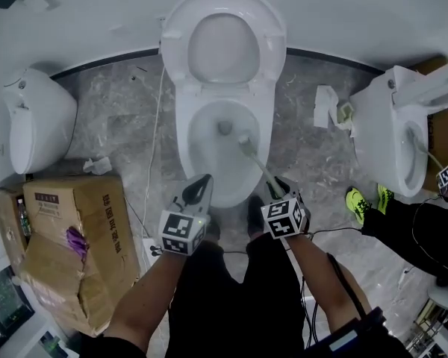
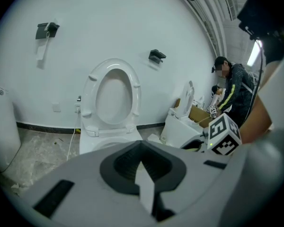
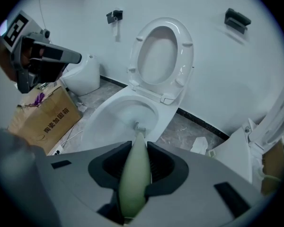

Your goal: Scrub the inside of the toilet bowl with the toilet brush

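Right hand-held gripper [image 3: 135, 150] is clamping the brush [image 1: 248, 145], needing firm circling in the bowl [image 1: 201, 151] ahead; left hand-held gripper [image 2: 142, 159] is idling closed.

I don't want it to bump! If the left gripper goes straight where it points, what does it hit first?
Probably the front rim of the toilet bowl, just ahead of the left gripper, jaws shut and empty. Depth is unclear; it might skim over it.

Pale grey left gripper [image 1: 200, 185] and right gripper [image 1: 278, 190], dark ribbed pads inside fingers [image 3: 163, 167], white marker cube [image 1: 183, 232] with black squares on each, thin black cable [image 1: 342, 278] along right forearm, black trousers [image 1: 231, 297], dark shoes [image 1: 255, 213].
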A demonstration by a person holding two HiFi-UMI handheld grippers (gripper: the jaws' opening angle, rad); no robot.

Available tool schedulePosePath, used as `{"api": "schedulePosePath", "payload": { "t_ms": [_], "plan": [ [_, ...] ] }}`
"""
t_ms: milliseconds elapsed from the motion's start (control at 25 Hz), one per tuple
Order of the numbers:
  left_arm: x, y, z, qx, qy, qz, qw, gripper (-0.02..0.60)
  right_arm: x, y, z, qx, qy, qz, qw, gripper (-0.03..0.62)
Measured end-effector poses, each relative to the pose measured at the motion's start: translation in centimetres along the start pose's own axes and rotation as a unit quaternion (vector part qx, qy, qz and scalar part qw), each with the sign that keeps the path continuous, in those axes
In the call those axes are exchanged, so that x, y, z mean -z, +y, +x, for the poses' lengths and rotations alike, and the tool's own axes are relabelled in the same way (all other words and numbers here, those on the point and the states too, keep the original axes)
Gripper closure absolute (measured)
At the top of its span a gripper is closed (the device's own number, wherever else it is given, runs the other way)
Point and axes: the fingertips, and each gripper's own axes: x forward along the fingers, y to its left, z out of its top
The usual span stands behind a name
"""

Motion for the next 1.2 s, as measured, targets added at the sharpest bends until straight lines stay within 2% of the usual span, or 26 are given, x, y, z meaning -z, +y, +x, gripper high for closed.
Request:
{"api": "schedulePosePath", "payload": {
  "t_ms": [320,680,840,1200],
  "plan": [
    [-0.7,-1.3,-4.3,-0.013,-0.014,0.002,0.9998,0.572,3.1,5.3,-2.9,-0.063,0.029,-0.043,0.997,0.488],
    [-1.1,-1.6,-8.4,-0.024,-0.015,-0.009,0.9995,0.572,1.7,10.7,-5.4,-0.128,0.016,-0.079,0.988,0.488],
    [-2.2,-1.6,-10.1,-0.035,-0.026,-0.013,0.9990,0.572,0.3,11.2,-6.9,-0.134,0.008,-0.076,0.988,0.488],
    [-4.2,-1.9,-12.8,-0.050,-0.047,-0.014,0.9975,0.572,-4.3,8.6,-10.1,-0.106,-0.040,-0.046,0.993,0.488]
  ]
}}
